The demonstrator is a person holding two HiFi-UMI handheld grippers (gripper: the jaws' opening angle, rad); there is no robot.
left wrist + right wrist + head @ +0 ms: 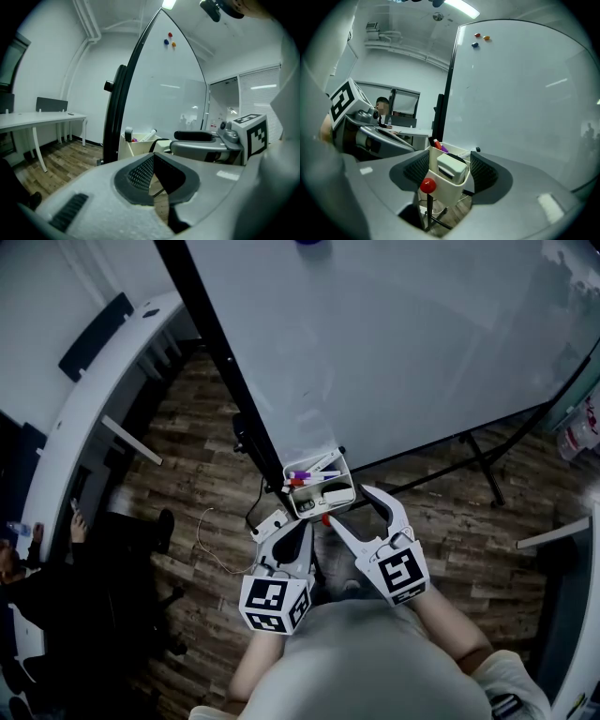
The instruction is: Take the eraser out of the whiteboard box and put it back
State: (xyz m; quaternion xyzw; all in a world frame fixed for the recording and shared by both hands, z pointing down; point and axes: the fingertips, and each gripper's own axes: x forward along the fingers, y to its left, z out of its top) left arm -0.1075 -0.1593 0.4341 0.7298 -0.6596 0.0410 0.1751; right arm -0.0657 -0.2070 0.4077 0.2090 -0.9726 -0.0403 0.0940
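My right hand-held gripper [349, 504] apart around whiteboard box [440, 187] at twelve o'clock, eraser [451, 167] inside, left hand-held gripper [152, 160] seemingly together

Smooth plastic box [446, 193] (glossy whiteboard [525, 93])

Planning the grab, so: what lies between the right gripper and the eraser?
The right gripper view shows the box's cream front wall between the open right gripper and the eraser, with a small red knob just ahead of that wall.
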